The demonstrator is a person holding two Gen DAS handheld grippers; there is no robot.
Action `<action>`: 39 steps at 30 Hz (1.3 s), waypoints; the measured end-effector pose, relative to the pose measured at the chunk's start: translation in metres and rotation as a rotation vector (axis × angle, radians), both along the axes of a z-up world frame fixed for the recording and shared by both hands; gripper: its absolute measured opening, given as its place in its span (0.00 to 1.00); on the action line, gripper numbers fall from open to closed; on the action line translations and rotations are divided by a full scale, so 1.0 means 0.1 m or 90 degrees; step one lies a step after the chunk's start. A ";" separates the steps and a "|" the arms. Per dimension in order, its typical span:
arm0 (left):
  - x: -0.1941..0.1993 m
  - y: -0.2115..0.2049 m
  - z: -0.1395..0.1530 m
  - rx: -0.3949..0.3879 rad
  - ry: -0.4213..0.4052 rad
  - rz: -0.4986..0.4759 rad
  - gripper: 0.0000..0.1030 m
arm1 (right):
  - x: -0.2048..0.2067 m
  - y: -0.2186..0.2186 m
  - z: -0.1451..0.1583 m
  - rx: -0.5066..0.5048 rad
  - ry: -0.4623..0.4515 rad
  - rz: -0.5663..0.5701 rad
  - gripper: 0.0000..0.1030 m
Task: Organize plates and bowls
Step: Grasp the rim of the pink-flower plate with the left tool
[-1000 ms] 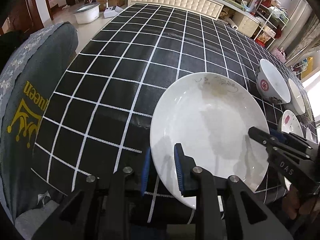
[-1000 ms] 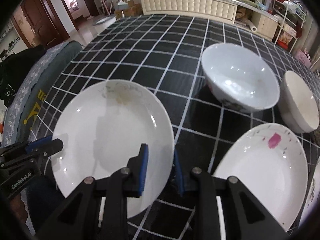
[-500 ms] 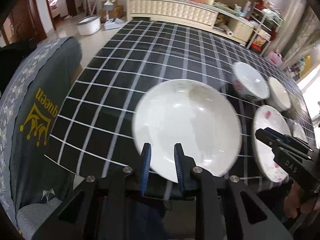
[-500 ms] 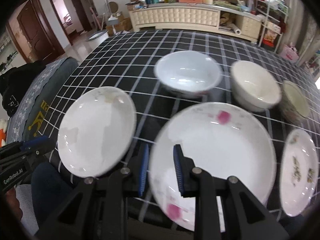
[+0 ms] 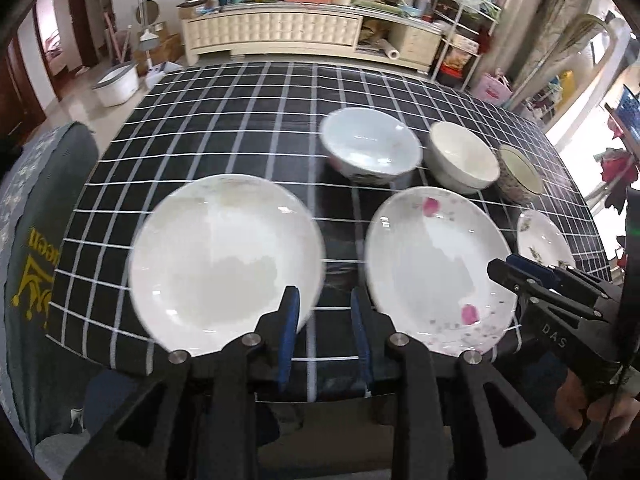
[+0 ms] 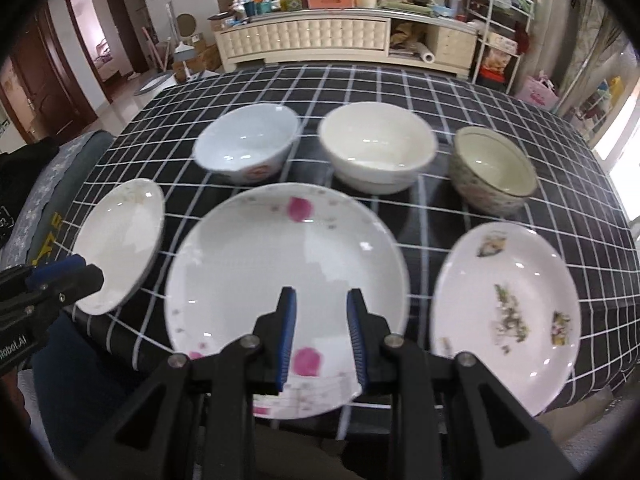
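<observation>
Three plates line the near edge of the tabletop, which wears a black cloth with a white grid. From the left they are a plain white plate, a larger plate with pink petals and a plate with green sprigs. Behind them stand three bowls in a row: a white bowl with a red mark on its side, a cream bowl and a patterned bowl with a pale inside.

The left gripper hangs over the gap between the plain plate and the petal plate. Its fingers are narrowly spaced and opening, with nothing between them; only cloth shows in the gap.

The right gripper hovers above the near part of the petal plate. Its blue-padded fingers stand a little apart and grip nothing; the plate lies flat beneath them.

Each gripper shows at the edge of the other's view. A grey cushion with yellow lettering lies at the left of the tabletop.
</observation>
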State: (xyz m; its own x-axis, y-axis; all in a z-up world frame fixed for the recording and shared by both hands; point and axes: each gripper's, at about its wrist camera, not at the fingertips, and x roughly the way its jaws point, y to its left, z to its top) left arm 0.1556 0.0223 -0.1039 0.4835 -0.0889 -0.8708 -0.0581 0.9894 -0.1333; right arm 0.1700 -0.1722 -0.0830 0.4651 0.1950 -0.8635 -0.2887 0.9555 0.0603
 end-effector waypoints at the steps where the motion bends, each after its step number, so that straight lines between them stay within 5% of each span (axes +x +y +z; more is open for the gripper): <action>1: 0.03 -0.06 -0.01 0.000 0.002 -0.004 0.29 | 0.02 -0.05 0.00 -0.003 -0.002 -0.005 0.36; 5: 0.10 -0.31 -0.06 0.008 0.011 -0.018 0.32 | 0.07 -0.23 0.01 -0.021 -0.021 -0.023 0.63; 8: 0.18 -0.40 -0.14 0.015 0.018 -0.021 0.39 | 0.12 -0.29 0.01 -0.050 -0.037 -0.037 0.68; 28: 0.56 -0.55 -0.62 0.018 0.070 -0.059 0.40 | 0.53 -0.24 -0.30 -0.088 0.028 0.005 0.71; 31: 0.59 -0.55 -0.64 0.017 0.071 -0.060 0.39 | 0.54 -0.20 -0.34 -0.089 0.032 0.023 0.68; 35: 0.61 -0.56 -0.70 0.014 0.078 -0.065 0.39 | 0.55 -0.19 -0.45 -0.069 0.073 0.038 0.46; 39: 0.63 -0.59 -0.77 0.005 0.093 -0.072 0.27 | 0.51 -0.20 -0.53 -0.089 0.078 0.027 0.34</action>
